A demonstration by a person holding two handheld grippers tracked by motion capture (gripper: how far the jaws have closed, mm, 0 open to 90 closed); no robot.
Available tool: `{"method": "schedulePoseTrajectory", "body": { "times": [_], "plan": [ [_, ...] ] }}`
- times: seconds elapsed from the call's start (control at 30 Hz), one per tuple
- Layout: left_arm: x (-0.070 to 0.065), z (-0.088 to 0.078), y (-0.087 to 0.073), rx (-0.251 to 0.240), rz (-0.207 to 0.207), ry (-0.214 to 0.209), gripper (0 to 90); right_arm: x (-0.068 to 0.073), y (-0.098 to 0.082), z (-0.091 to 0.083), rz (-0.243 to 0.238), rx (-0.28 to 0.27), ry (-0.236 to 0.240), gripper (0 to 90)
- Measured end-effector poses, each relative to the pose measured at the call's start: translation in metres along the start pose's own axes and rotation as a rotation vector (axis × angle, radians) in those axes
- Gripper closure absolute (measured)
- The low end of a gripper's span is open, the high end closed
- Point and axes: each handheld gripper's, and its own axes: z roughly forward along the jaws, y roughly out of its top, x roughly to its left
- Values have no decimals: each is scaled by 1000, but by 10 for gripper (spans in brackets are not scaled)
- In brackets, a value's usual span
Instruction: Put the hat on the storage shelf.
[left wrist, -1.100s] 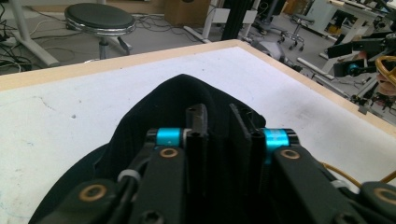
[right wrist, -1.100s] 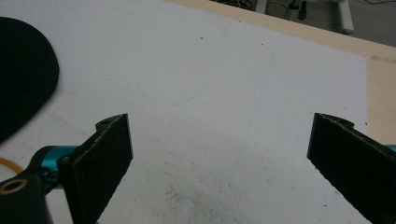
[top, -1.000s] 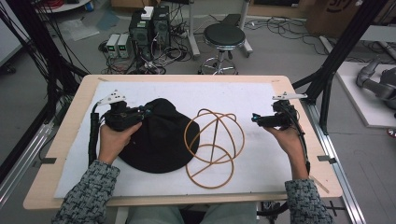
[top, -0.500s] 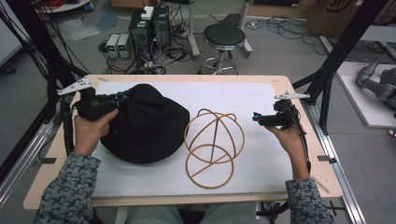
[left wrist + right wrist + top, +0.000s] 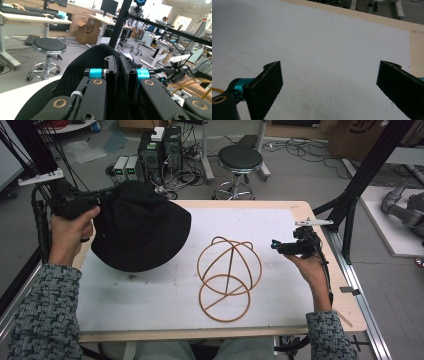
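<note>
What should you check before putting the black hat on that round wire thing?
1. Left gripper pinches the black hat: ok, jaws shut on the fabric.
2. Hat lifted off the table: ok.
3. Wire hat stand on the white mat, nothing on it: ok.
4. Right gripper apart from the stand: ok, jaws open, holding nothing.
5. Hat opening faces down: cannot tell.
6. Hat over the stand: not ok, it hangs to the stand's left.

hat (image 5: 137, 227) over table's (image 5: 280, 207) left edge, wire frame (image 5: 227, 277) right of it, stool (image 5: 240, 160) behind table
</note>
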Motion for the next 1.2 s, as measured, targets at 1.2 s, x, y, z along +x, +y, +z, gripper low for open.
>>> {"method": "schedulePoseTrajectory", "body": {
  "times": [1.2],
  "plan": [
    [-35,71,66,-30,-100,-382,843,-4,1,-3,17,-20,18,64]
  ]
}}
